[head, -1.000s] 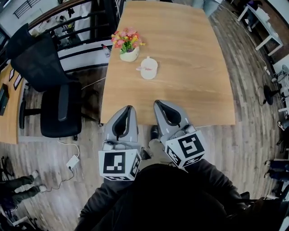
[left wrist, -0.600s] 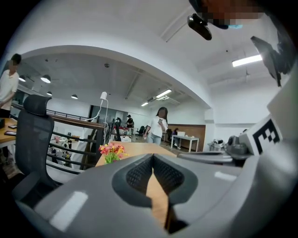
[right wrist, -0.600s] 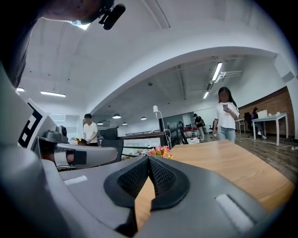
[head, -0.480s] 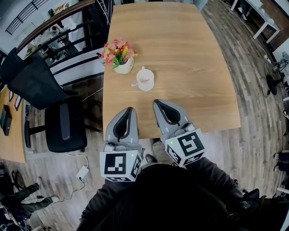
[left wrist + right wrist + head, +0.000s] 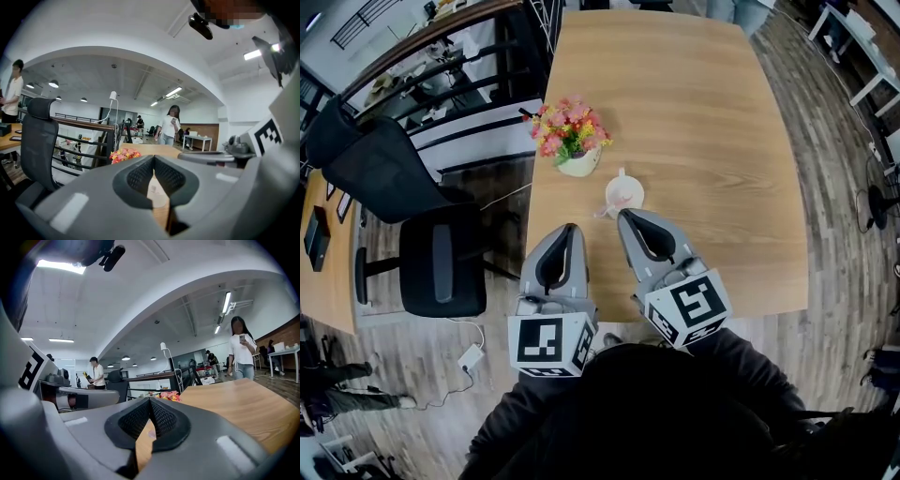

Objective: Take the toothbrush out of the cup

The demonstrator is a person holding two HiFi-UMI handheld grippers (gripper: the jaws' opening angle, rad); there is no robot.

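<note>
We see one toothbrush (image 5: 605,210) leaning in one white cup (image 5: 626,193). The cup stands on the surface (image 5: 712,112), just ahead of the right tool (image 5: 626,218) and near one flower pot (image 5: 579,165). We judge the toothbrush light, stiff and thin, with a smooth handle that could slip. We would therefore pinch it squarely where it sticks out over the rim on the cup's left. The cup looks light enough to tip or drag along, so the left tool (image 5: 569,228) could steady it. There are two tools, both closed with nothing between their jaws.
</note>
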